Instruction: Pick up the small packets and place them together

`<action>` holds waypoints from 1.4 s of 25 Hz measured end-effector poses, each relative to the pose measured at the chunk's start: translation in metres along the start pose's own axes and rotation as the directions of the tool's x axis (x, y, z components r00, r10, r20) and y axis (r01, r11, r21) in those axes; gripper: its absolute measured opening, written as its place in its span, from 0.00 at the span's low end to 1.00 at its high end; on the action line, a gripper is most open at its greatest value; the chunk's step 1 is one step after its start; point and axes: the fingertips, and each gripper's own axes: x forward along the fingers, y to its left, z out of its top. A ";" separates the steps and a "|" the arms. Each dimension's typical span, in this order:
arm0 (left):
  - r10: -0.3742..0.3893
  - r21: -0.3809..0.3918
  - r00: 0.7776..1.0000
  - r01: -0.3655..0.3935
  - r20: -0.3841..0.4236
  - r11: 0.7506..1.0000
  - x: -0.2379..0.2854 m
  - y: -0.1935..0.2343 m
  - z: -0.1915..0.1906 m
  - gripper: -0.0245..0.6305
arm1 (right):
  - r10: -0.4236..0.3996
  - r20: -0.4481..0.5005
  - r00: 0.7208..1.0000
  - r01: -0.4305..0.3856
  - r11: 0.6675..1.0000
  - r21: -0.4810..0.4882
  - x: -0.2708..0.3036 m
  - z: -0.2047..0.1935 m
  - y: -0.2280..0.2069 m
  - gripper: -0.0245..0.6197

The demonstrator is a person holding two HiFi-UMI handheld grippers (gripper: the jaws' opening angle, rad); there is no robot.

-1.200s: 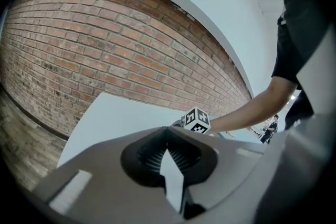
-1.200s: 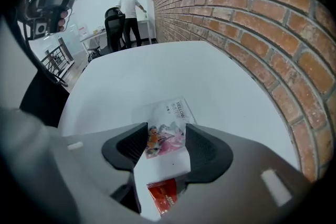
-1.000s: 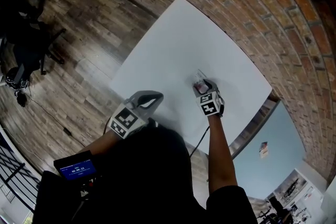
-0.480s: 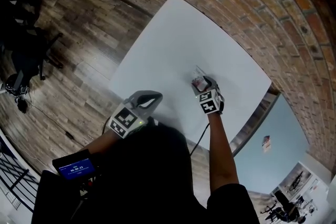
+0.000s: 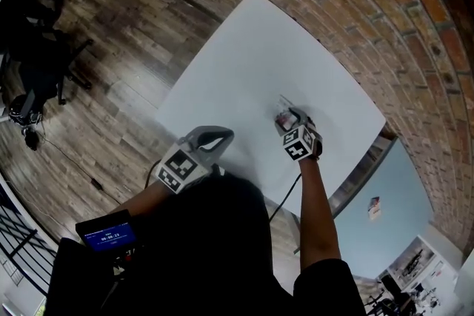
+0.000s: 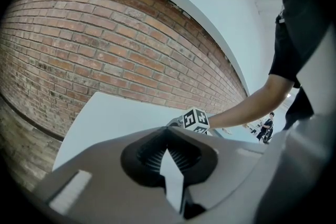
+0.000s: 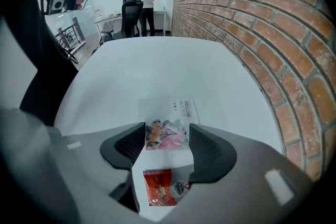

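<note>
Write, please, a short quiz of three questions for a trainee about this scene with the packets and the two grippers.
1. True or false: the left gripper holds a packet.
2. How many packets lie on the table below the right gripper? A one, B two, C four.
3. Fill in: the packet near the clear packet is ___ in colour.

Key:
1. False: it is shut and empty.
2. B.
3. Red: it is the red packet.
Note: the right gripper is open. Its jaws have just been opening, and both packets show between them, not gripped.
</note>
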 end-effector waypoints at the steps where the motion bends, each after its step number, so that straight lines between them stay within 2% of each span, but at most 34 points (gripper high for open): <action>1: 0.004 -0.002 1.000 -0.004 0.001 1.000 0.000 0.000 0.000 0.04 | 0.000 0.000 1.000 0.000 1.000 -0.008 0.000 0.000 0.001 0.44; 4: 0.015 -0.004 1.000 -0.015 0.004 1.000 0.000 0.001 0.000 0.04 | -0.012 0.019 1.000 0.012 1.000 -0.022 -0.004 0.003 0.000 0.46; 7: 0.028 -0.008 1.000 -0.028 0.009 1.000 -0.002 0.000 0.001 0.04 | -0.049 0.090 0.995 0.049 0.999 0.004 -0.026 0.011 -0.004 0.47; 10: 0.031 -0.009 0.999 -0.031 0.014 0.999 -0.004 -0.003 0.000 0.04 | -0.106 0.155 0.982 0.097 0.993 0.067 -0.057 0.011 -0.006 0.47; 13: 0.018 -0.006 0.999 -0.017 0.031 1.000 -0.002 -0.005 0.005 0.04 | -0.173 0.233 0.957 0.128 0.972 0.196 -0.096 0.008 -0.008 0.45; 15: 0.004 0.013 0.999 -0.005 0.049 1.000 -0.001 -0.002 0.014 0.04 | -0.244 0.333 0.911 0.129 0.935 0.330 -0.132 0.017 -0.008 0.44; 16: -0.003 0.021 0.998 0.001 0.062 1.000 0.000 0.001 0.020 0.04 | -0.295 0.395 0.870 0.122 0.905 0.408 -0.154 0.026 -0.008 0.41; 17: -0.008 0.018 0.997 0.007 0.080 1.000 -0.001 0.005 0.026 0.04 | -0.353 0.457 0.816 0.099 0.866 0.491 -0.177 0.036 -0.006 0.34; 18: -0.012 -0.005 0.994 0.013 0.109 1.000 -0.003 0.007 0.033 0.04 | -0.409 0.512 0.756 0.057 0.819 0.571 -0.199 0.046 -0.002 0.22; 19: -0.014 -0.043 0.989 0.021 0.147 0.999 -0.006 0.008 0.040 0.04 | -0.455 0.549 0.701 0.000 0.770 0.638 -0.218 0.054 0.004 0.04; 20: -0.016 -0.079 0.983 0.031 0.184 0.996 -0.009 0.006 0.046 0.04 | -0.488 0.568 0.663 -0.049 0.728 0.683 -0.232 0.062 0.010 0.04; 21: -0.023 -0.091 0.978 0.043 0.208 0.995 -0.009 0.002 0.050 0.04 | -0.515 0.572 0.639 -0.067 0.703 0.708 -0.241 0.068 0.016 0.04; 22: -0.038 -0.072 0.976 0.054 0.216 0.996 -0.006 -0.004 0.051 0.04 | -0.543 0.564 0.621 -0.048 0.693 0.719 -0.249 0.074 0.020 0.04; 24: -0.075 -0.008 0.975 0.078 0.208 0.997 0.003 -0.017 0.050 0.04 | -0.615 0.522 0.592 0.050 0.674 0.737 -0.261 0.079 0.027 0.04; 26: -0.087 0.014 0.975 0.086 0.207 0.996 0.009 -0.024 0.051 0.04 | -0.682 0.454 0.573 0.142 0.628 0.765 -0.271 0.074 0.038 0.04; 28: -0.083 0.039 0.972 0.076 0.219 0.996 0.006 -0.031 0.057 0.04 | -0.721 0.401 0.566 0.186 0.585 0.790 -0.277 0.064 0.054 0.04; 31: -0.082 0.093 0.966 0.061 0.243 0.994 -0.004 -0.049 0.066 0.04 | -0.741 0.409 0.533 0.191 0.576 0.795 -0.289 0.057 0.072 0.04; 35: -0.113 0.108 0.961 0.088 0.252 0.990 -0.009 -0.090 0.061 0.04 | -0.758 0.440 0.481 0.155 0.568 0.809 -0.310 0.041 0.084 0.04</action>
